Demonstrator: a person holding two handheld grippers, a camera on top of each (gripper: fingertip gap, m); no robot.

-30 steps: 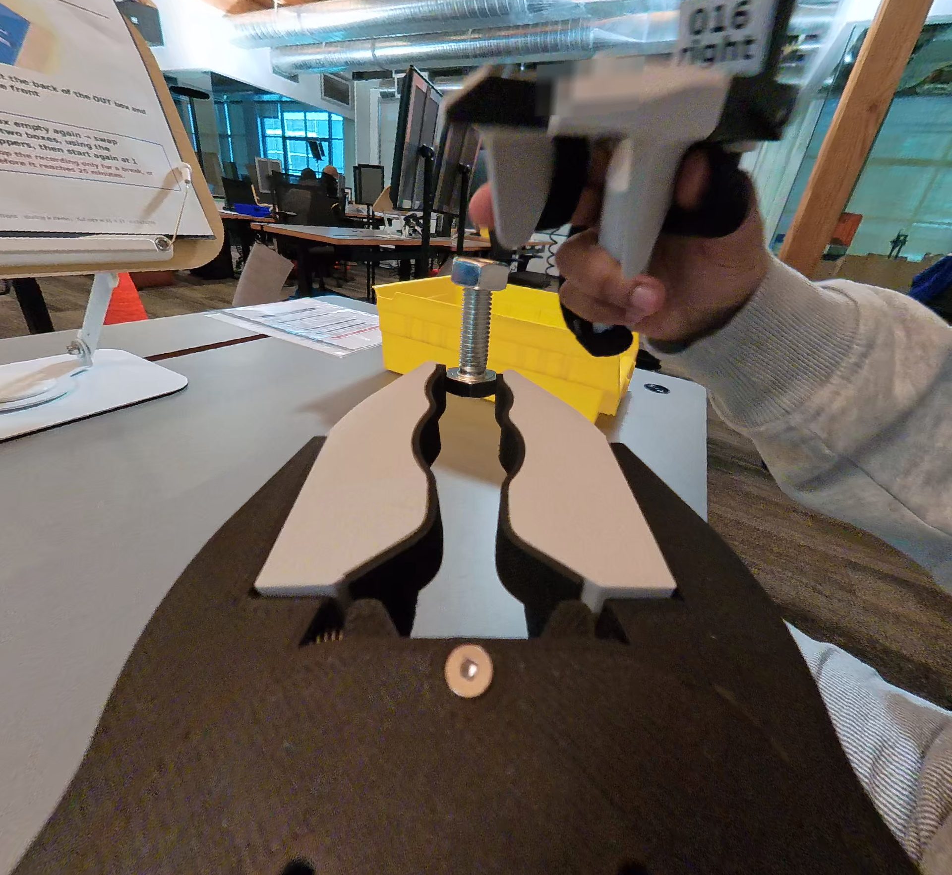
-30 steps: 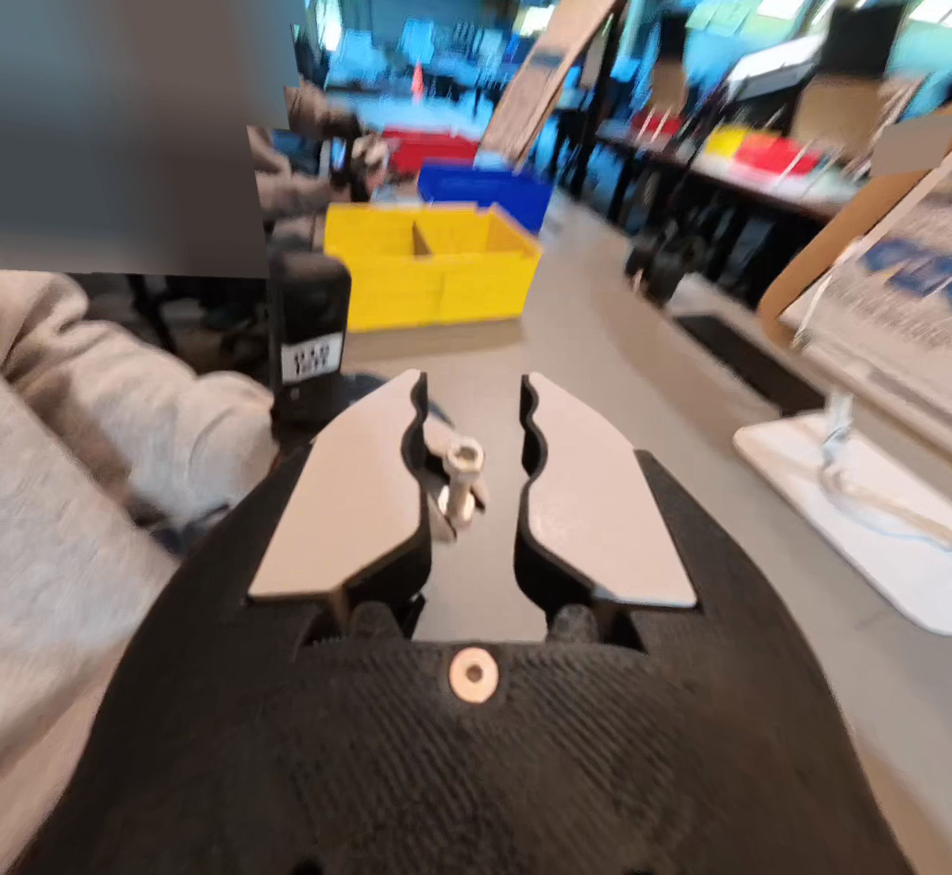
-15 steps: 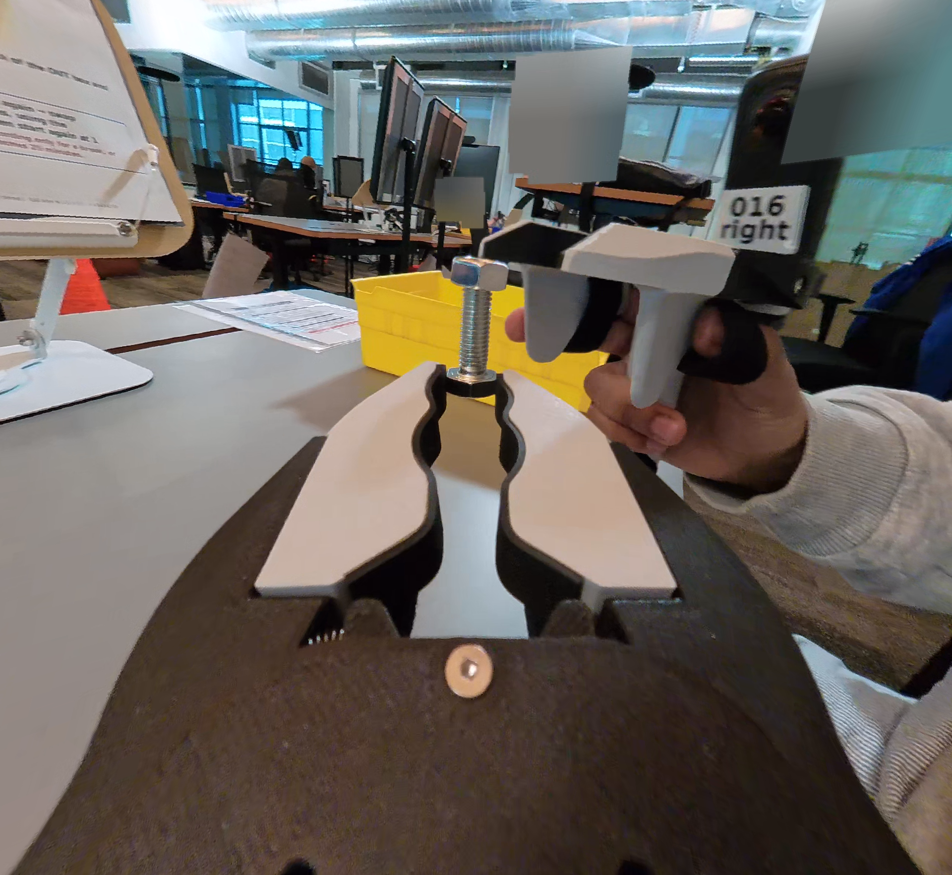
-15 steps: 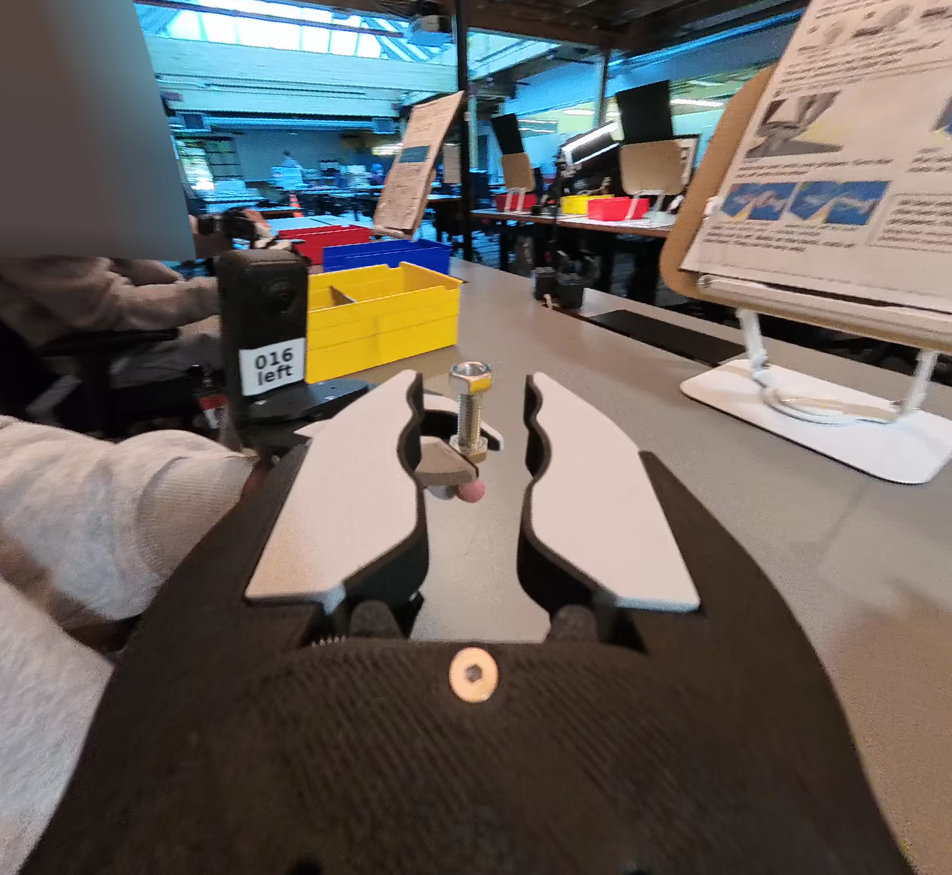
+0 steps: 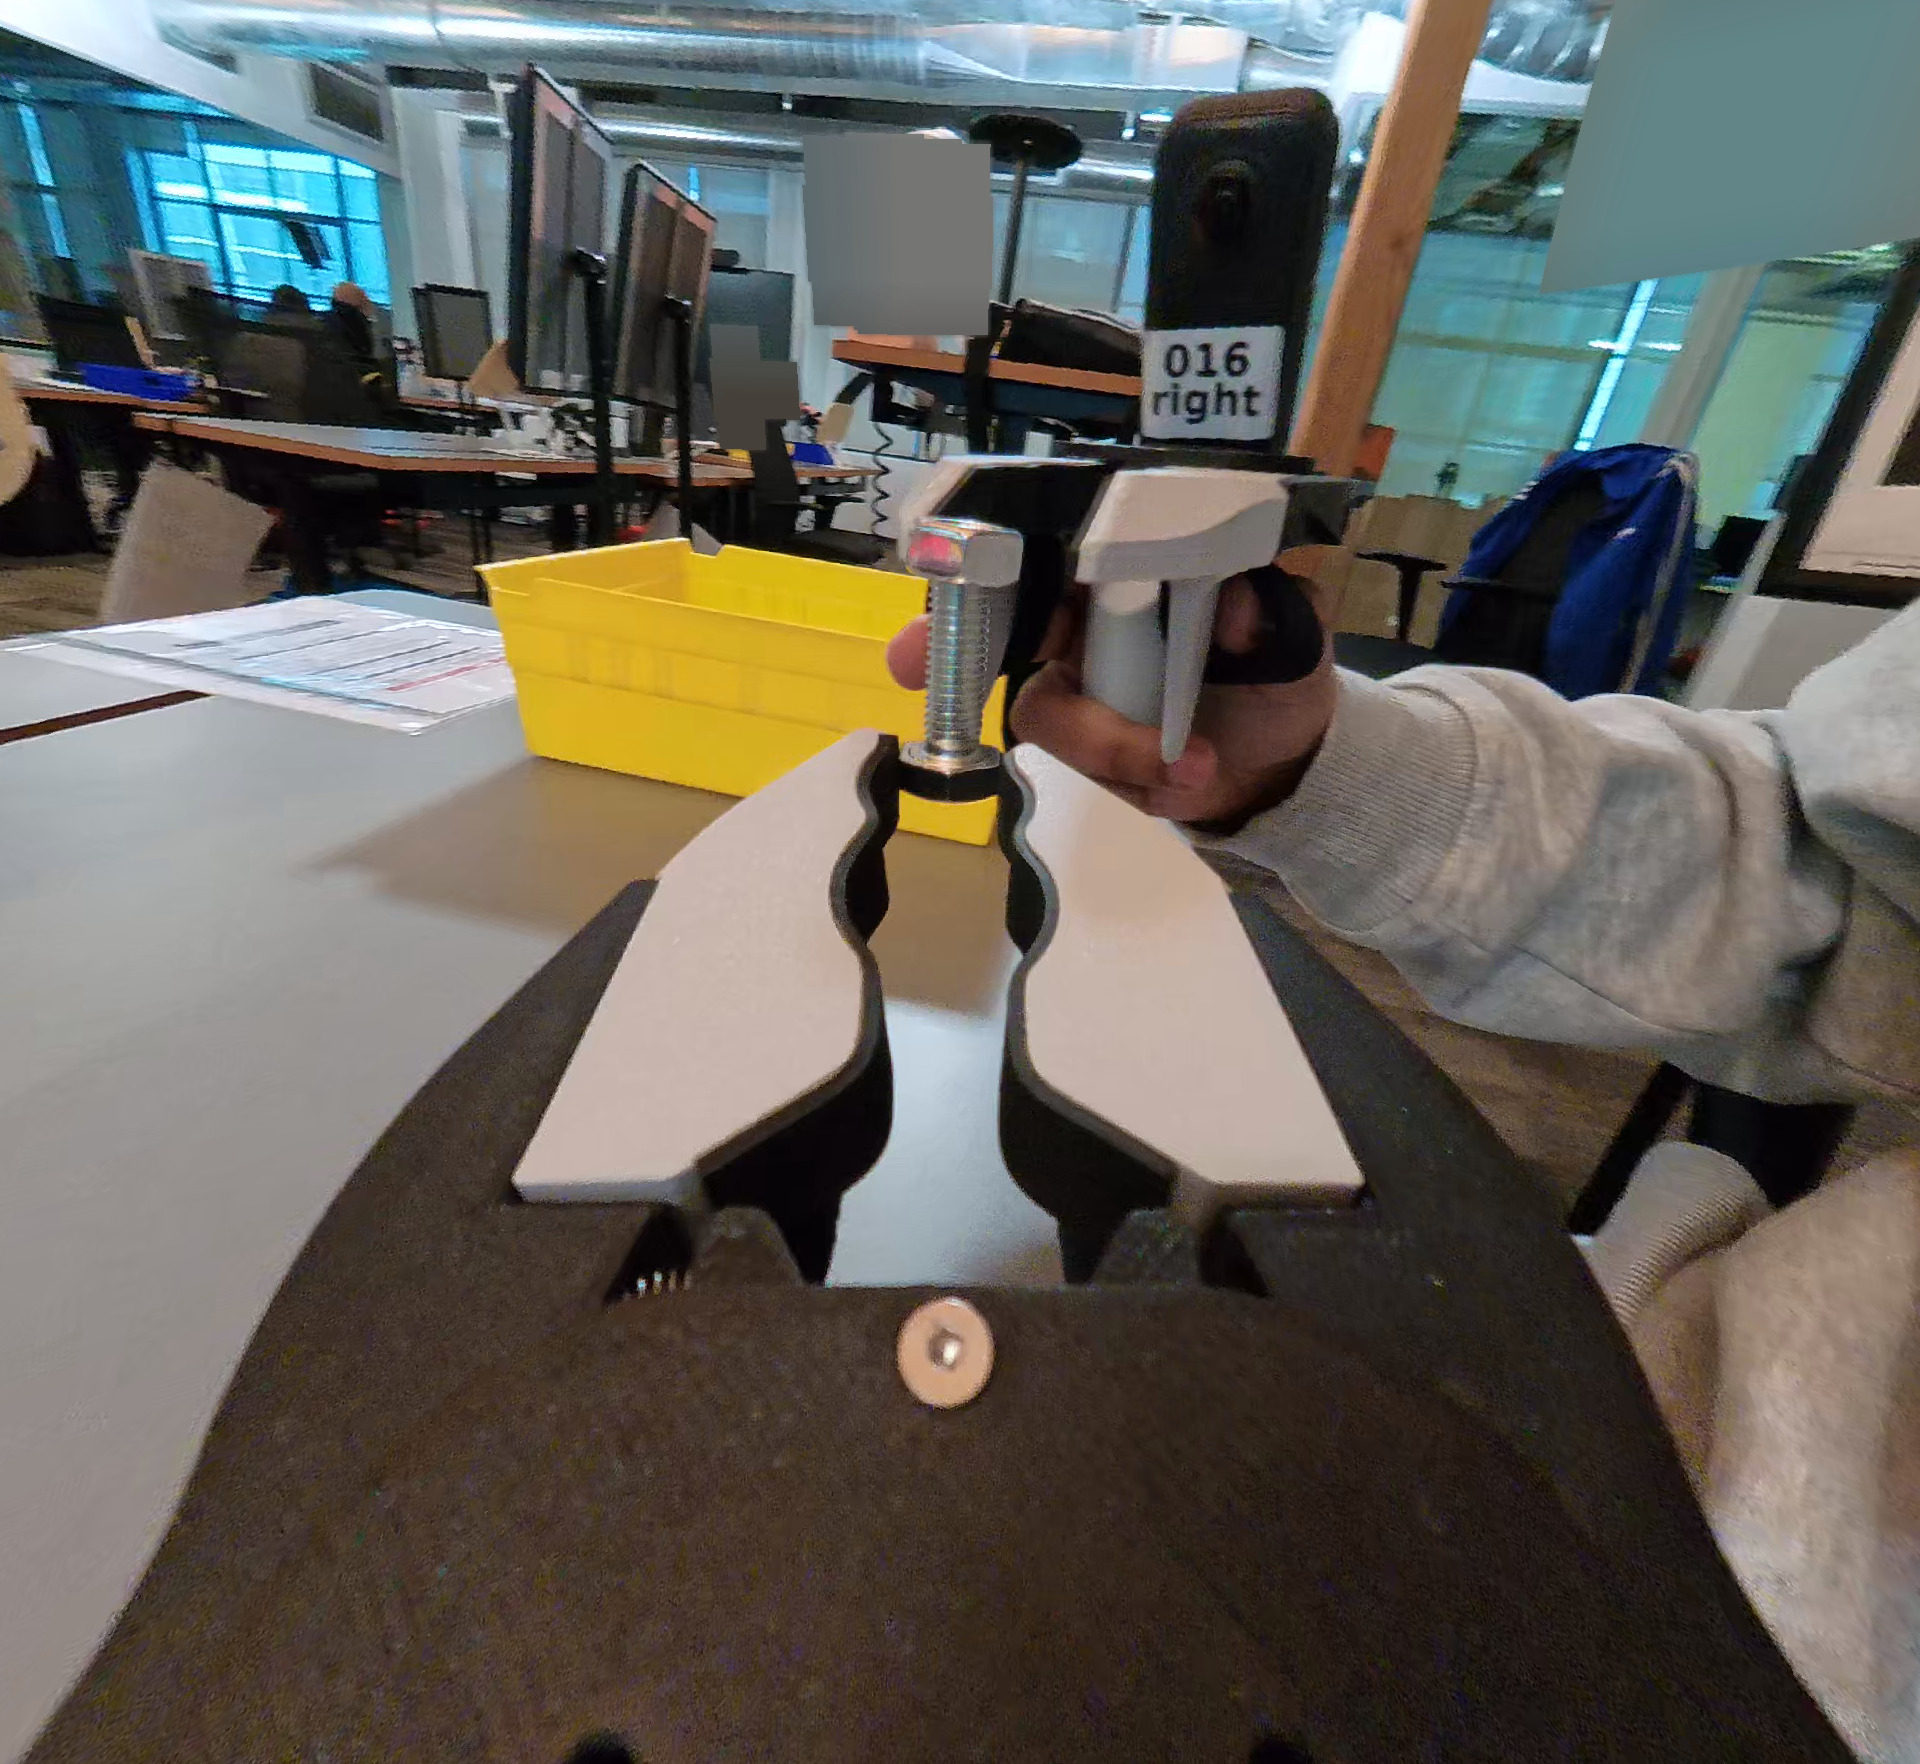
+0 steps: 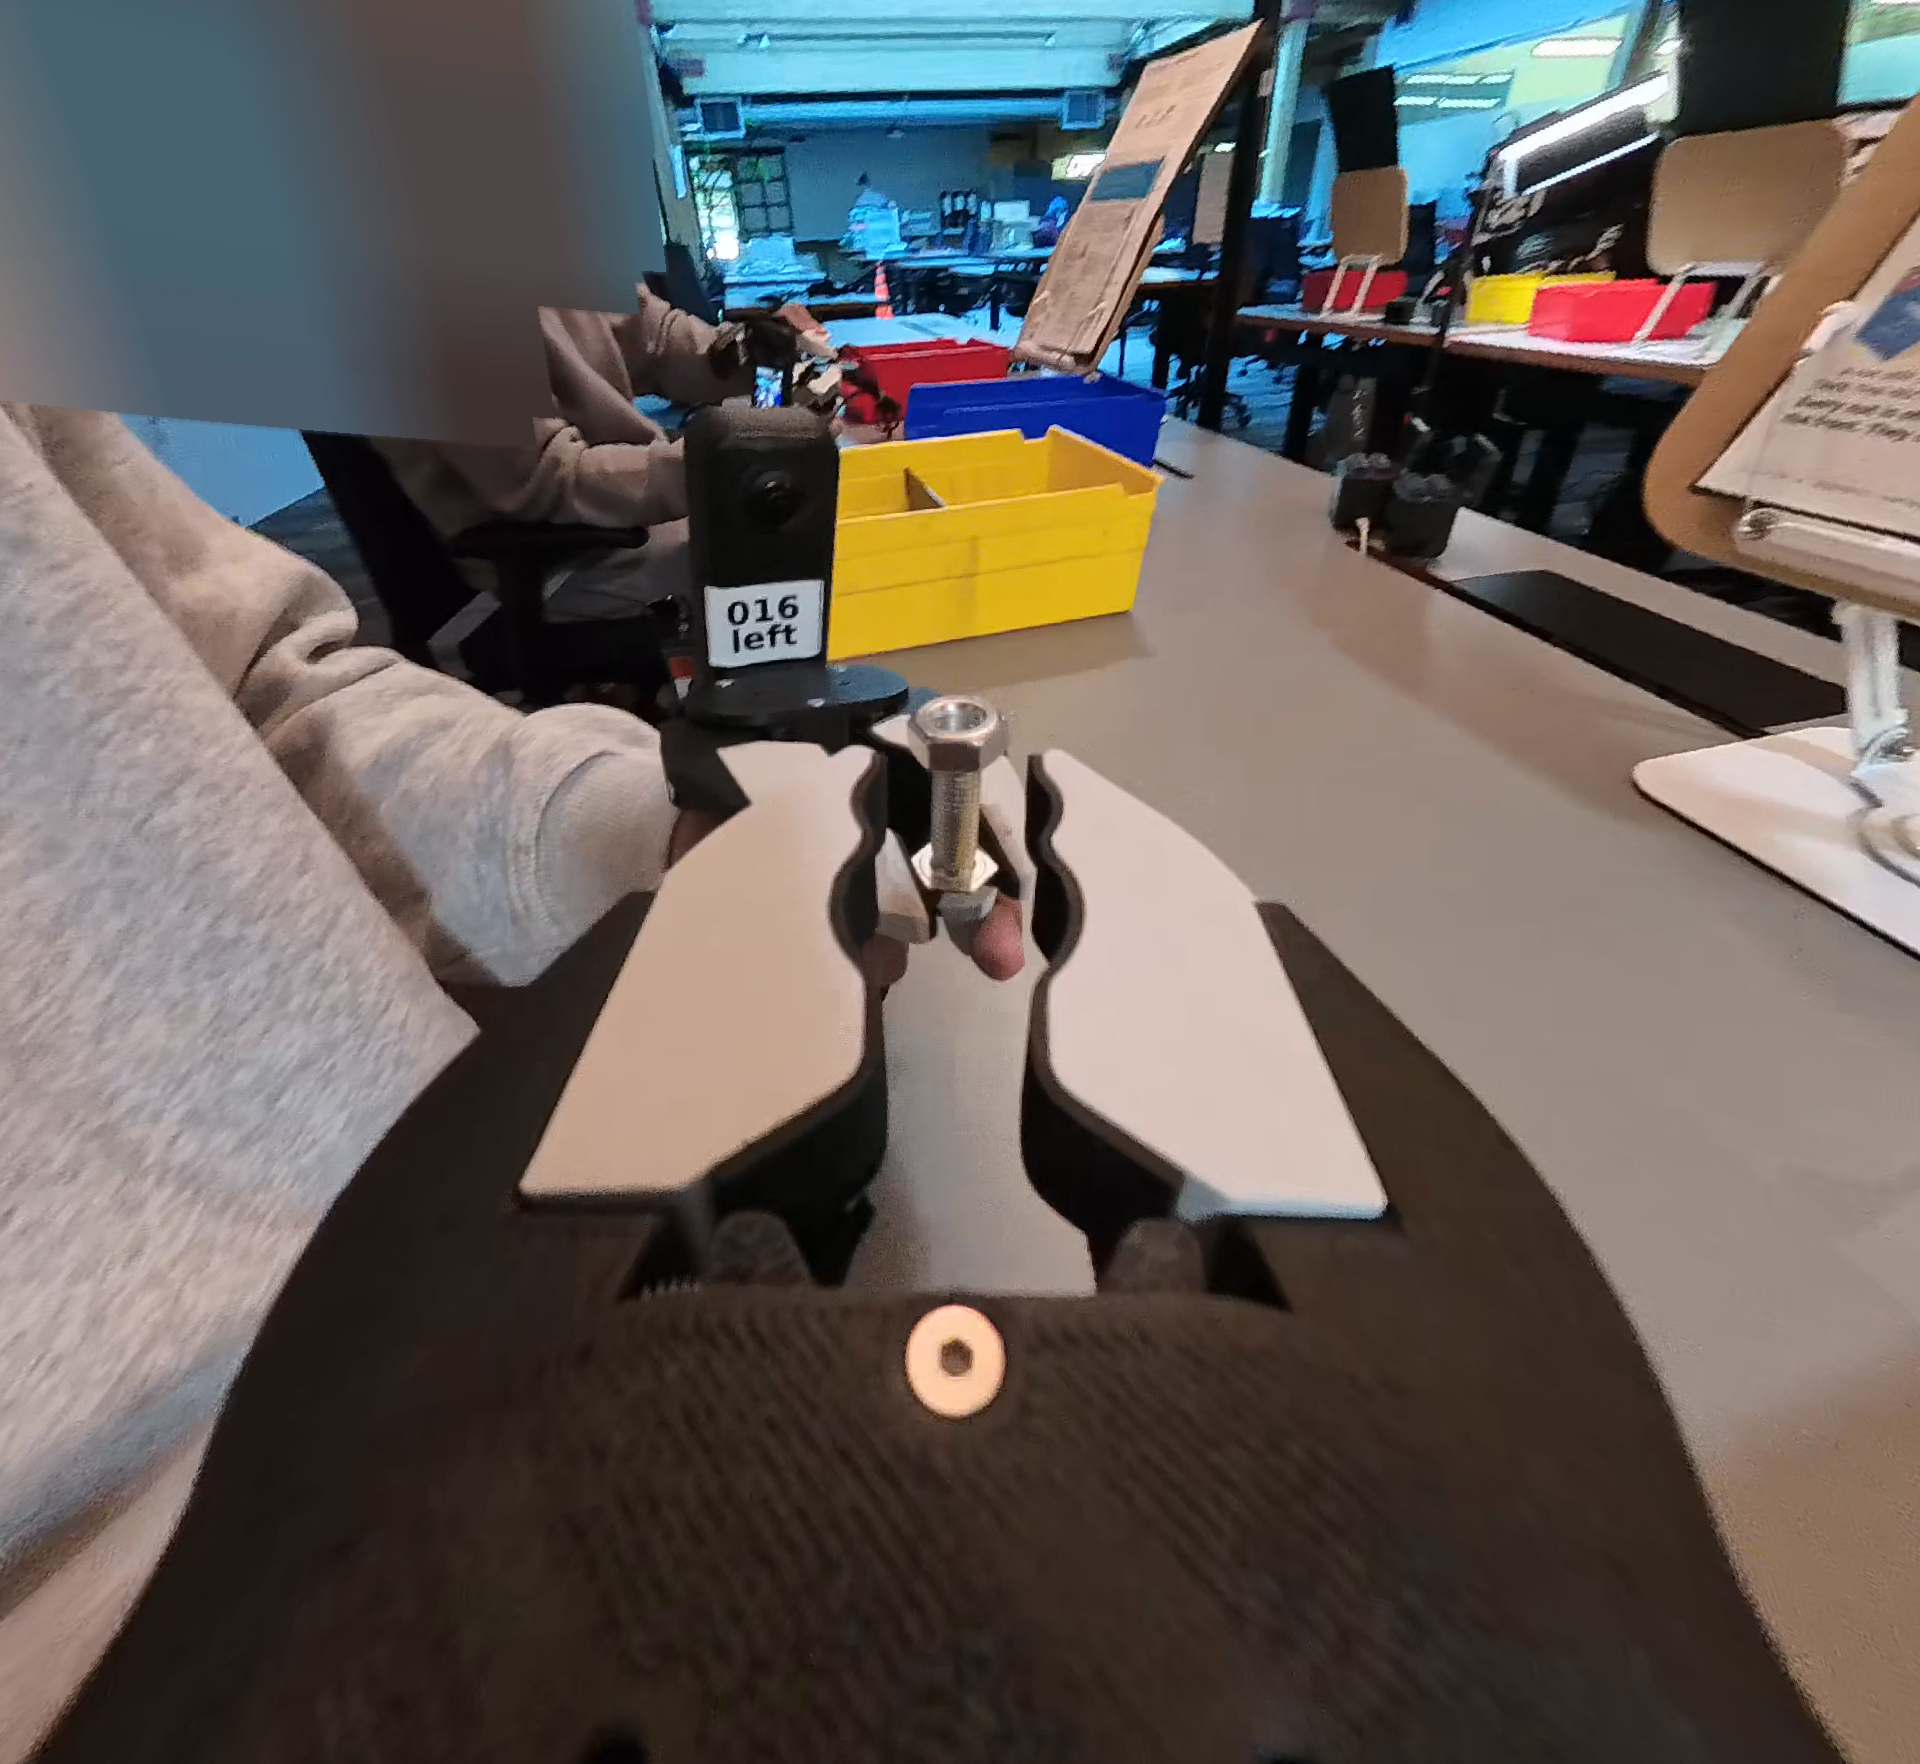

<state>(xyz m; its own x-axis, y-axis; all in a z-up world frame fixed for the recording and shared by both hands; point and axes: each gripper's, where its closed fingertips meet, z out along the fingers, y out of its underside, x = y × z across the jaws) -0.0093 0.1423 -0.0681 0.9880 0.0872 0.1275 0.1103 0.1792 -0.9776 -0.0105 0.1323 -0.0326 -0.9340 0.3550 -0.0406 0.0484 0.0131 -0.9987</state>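
The left hand-held gripper (image 5: 948,772) pinches a silver hex nut (image 5: 948,758) between its pale grey fingertips, and a silver threaded steel bolt with a hex head (image 5: 958,649) stands upright out of that nut, head uppermost. The fingers sit close together at their tips, clamped on the nut. The bolt is held in the air above the edge of the grey tabletop (image 5: 208,883).

The right hand-held gripper (image 6: 954,784) faces the bolt from the opposite side. In its own view the bolt (image 6: 954,805) stands in the gap between its two fingers, which are parted with clear space on both sides of the shank and touch nothing. In the left wrist view the same gripper (image 5: 1023,493) shows just behind the bolt head, its fingers level with the head, gripped by a person's hand (image 5: 1164,706) in a light grey knitted sleeve (image 5: 1558,841).

A yellow plastic bin with a divider (image 6: 997,561) rests on the tabletop behind the bolt, with a blue bin (image 6: 1039,410) and a red bin (image 6: 920,364) farther back. A clipboard on a white stand (image 6: 1797,426) stands at the right of the right wrist view, and a printed sheet (image 5: 301,660) lies flat near the yellow bin.
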